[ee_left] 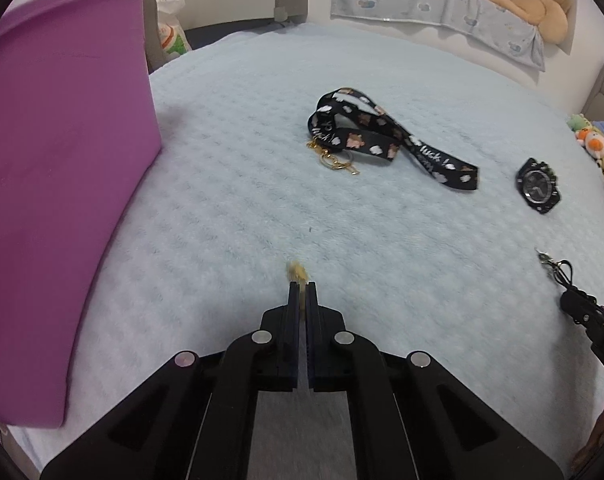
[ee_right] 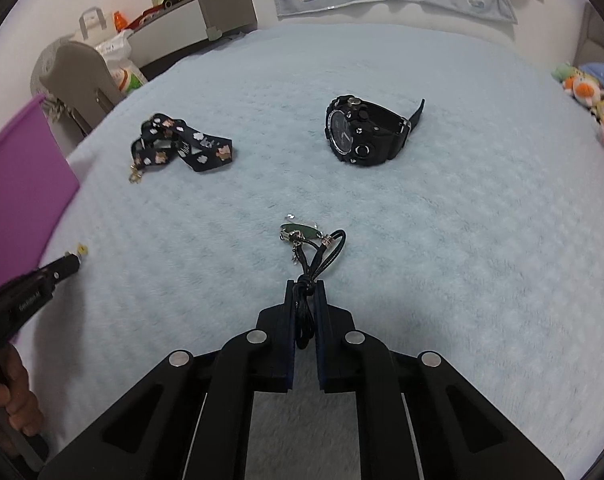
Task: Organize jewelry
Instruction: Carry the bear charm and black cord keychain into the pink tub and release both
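Pinched between the tips of my left claw point(ee_left: 302, 286) is a small yellow piece of jewelry point(ee_left: 297, 271), too blurred to name; its fingers are pressed together on it, just above the pale blue blanket point(ee_left: 242, 208). Close on the left rises the purple bin point(ee_left: 58, 184), its wall filling that side of the view. Farther out lies the black patterned lanyard point(ee_left: 382, 132) in loose loops, with a gold clasp and ring point(ee_left: 334, 158) at its near left end. To the right of it, well apart, sits the black wristwatch point(ee_left: 538, 186).

From my right claw's point(ee_right: 305, 286) view, its fingers are closed on the black cord of a necklace point(ee_right: 314, 260), and the cord's loop runs back between them. Its green pendant point(ee_right: 300, 230) lies on the blanket just beyond the tips. The wristwatch point(ee_right: 362, 132) stands on edge farther off to the right, the lanyard point(ee_right: 182, 146) far to the left. At the left edge my left claw point(ee_right: 76, 258) shows with the yellow bit at its tip, beside the purple bin point(ee_right: 18, 200), and my hand point(ee_right: 10, 396) grips its handle.
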`<action>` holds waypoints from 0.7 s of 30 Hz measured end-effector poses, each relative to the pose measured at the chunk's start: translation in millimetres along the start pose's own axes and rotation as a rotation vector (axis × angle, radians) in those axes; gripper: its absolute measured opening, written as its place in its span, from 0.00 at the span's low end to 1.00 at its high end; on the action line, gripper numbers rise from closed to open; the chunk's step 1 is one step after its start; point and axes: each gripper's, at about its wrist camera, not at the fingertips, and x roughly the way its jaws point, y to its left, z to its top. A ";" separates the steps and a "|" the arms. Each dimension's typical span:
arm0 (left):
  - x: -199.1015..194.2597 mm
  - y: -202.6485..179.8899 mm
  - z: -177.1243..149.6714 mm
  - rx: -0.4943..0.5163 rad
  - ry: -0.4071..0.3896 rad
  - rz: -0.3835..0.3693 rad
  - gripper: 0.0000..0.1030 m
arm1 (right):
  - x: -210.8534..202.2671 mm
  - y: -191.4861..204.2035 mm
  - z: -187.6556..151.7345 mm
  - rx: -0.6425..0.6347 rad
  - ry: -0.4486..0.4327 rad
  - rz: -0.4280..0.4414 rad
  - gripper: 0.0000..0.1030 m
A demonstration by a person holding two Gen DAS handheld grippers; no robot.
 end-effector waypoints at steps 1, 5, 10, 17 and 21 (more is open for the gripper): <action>-5.1 -0.3 -0.3 -0.001 -0.006 -0.005 0.03 | -3.2 -0.3 -0.6 0.005 -0.002 0.004 0.08; -28.5 2.6 0.2 -0.024 -0.032 -0.034 0.03 | -23.6 2.8 -2.4 0.026 -0.014 0.029 0.08; -66.6 10.4 5.1 -0.047 -0.080 -0.062 0.03 | -53.0 16.5 -1.7 0.022 -0.037 0.057 0.08; -127.2 38.2 12.9 -0.103 -0.171 -0.068 0.03 | -98.9 50.2 4.6 0.002 -0.093 0.116 0.08; -160.1 56.9 16.0 -0.122 -0.223 -0.058 0.03 | -127.5 77.1 10.2 -0.032 -0.133 0.155 0.08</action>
